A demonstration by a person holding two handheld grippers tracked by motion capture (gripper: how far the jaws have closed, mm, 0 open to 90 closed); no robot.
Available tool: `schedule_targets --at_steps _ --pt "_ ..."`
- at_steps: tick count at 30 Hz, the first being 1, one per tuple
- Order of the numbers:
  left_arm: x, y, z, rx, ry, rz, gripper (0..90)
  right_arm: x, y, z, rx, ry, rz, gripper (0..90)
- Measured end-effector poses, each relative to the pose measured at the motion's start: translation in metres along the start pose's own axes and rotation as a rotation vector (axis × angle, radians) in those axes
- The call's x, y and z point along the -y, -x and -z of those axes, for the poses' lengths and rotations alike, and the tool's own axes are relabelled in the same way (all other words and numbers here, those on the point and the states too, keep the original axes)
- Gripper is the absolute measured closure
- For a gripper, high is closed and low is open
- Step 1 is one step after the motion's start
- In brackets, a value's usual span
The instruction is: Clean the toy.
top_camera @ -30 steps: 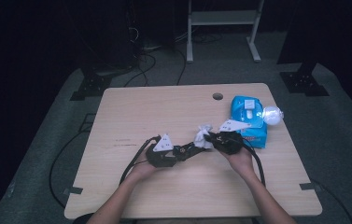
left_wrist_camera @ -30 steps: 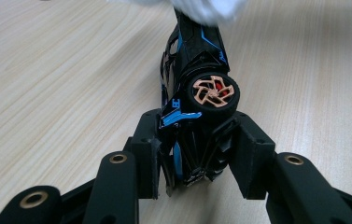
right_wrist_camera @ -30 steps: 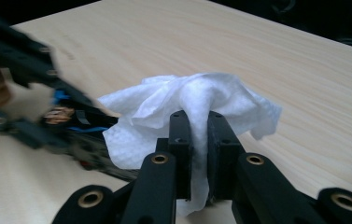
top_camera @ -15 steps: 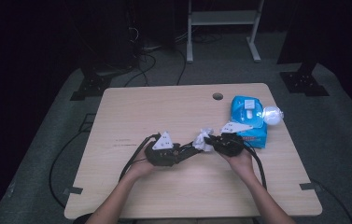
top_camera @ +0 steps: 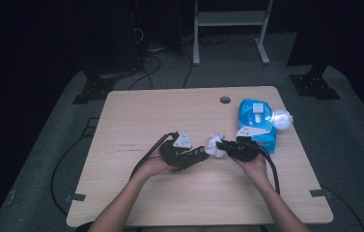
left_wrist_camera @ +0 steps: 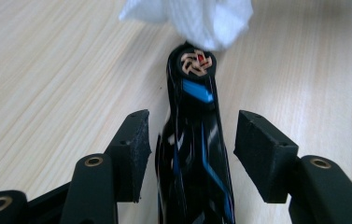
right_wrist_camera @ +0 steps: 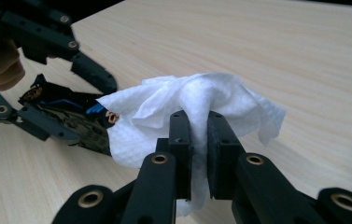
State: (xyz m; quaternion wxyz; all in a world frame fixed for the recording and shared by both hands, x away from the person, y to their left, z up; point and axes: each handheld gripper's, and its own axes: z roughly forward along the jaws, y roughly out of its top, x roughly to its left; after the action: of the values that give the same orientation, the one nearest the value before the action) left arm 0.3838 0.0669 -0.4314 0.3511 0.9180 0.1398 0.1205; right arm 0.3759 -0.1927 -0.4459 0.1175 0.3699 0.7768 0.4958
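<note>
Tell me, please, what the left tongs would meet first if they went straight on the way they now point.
Probably the white wipe held by the right tongs. The left tongs point along the dark blue-marked object between their open jaws, and its far tip already looks pressed against the wipe, though depth is hard to judge.

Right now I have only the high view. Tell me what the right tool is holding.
Observer: The right tool is shut on a crumpled white wipe.
Operator: Report the left tool.
Observer: The left tool is open; a black object with blue markings lies between its jaws, with a gap on either side.
Operator: Say where the wipe meets it.
Observer: The wipe sits against the object's tip, just beyond its round emblem.
</note>
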Motion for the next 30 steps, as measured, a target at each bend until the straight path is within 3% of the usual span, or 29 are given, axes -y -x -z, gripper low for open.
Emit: schedule_targets --at_steps 2,4,6,8,9,10,16,20,22,26,30 --pt "-0.006 0.0 -0.006 0.009 -0.021 0.006 44.4 0.003 0.001 -0.003 -0.009 -0.012 -0.007 81.3" --pt "-0.011 0.001 -0.012 0.025 -0.075 0.006 43.7 0.005 0.002 -0.007 -0.026 -0.02 -0.022 81.3" --pt "-0.017 0.003 -0.017 0.004 -0.136 -0.015 44.0 0.006 0.001 -0.01 -0.03 -0.031 -0.02 81.3" --pt "-0.021 0.005 -0.02 -0.025 -0.17 -0.03 51.4 0.007 0.0 -0.013 -0.043 -0.034 -0.021 81.2" --pt "-0.023 0.004 -0.02 -0.017 -0.183 -0.032 57.3 0.007 -0.001 -0.015 -0.046 -0.034 -0.023 81.2" --pt "-0.025 0.003 -0.02 -0.007 -0.185 -0.026 57.8 0.007 -0.001 -0.015 -0.053 -0.033 -0.026 81.2" --pt "-0.021 0.001 -0.013 -0.017 -0.122 -0.019 62.6 0.004 0.001 -0.011 -0.057 -0.008 -0.038 81.2" --pt "-0.014 0.002 0.003 -0.022 -0.01 -0.015 62.7 0.001 0.004 -0.003 -0.076 0.023 -0.059 81.2" --pt "-0.01 0.003 0.016 -0.018 0.076 0.0 62.9 -0.003 0.002 0.003 -0.089 0.047 -0.058 81.2" --pt "-0.006 0.006 0.032 -0.027 0.166 0.005 63.6 -0.017 -0.009 0.011 -0.128 0.086 -0.027 81.2" --pt "-0.005 0.011 0.037 -0.033 0.189 -0.014 64.6 -0.033 -0.029 0.016 -0.151 0.108 0.031 81.2"
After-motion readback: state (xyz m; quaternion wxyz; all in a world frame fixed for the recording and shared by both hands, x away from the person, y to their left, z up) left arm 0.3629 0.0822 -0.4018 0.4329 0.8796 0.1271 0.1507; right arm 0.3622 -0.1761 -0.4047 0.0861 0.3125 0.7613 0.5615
